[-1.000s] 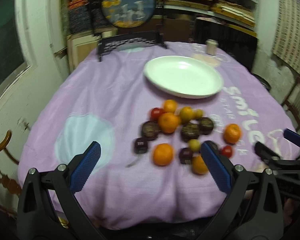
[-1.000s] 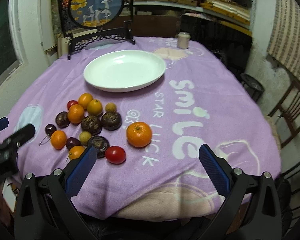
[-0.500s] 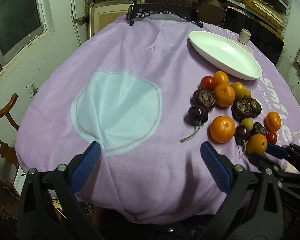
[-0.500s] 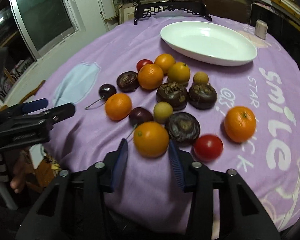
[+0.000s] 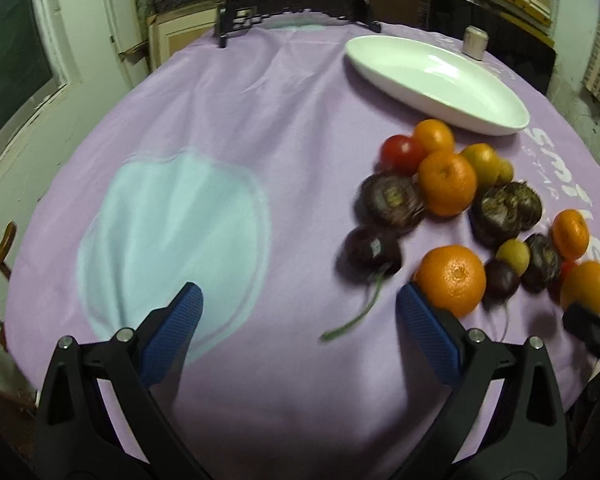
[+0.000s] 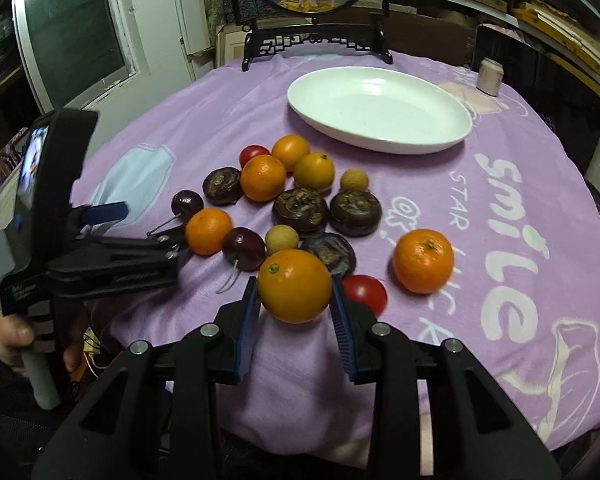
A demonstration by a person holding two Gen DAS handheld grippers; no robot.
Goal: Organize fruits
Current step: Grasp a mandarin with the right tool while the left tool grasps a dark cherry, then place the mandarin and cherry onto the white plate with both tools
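Fruits (image 6: 300, 210) lie in a loose heap on the desk (image 6: 540, 168), at seven o'clock from the empty white plate (image 6: 380, 112); none is on the plate yet.

There are six oranges (image 6: 263, 178): firm and fairly heavy for their size, with a grippy peel. They are best taken across the widest part. One orange (image 6: 294, 286), at the heap's six o'clock, sits between the pads of the right claw (image 6: 294, 300), whose jaws are closing on its sides.

Four dark flattish bulbs (image 6: 355, 212) look hard and rough, so they should be easy to pinch by the edges. Two tomatoes (image 6: 364, 294) are smooth, slippery and thin-skinned, and need a light squeeze. Two cherries (image 6: 244, 248) are soft and roll easily; grip the body, not the stalk. Two pale round fruits (image 6: 282, 240) are the smallest, light and likely brittle-shelled.

The left claw (image 5: 300, 300) stands wide, just starting to close, with nothing between its jaws. It is at the heap's nine o'clock.
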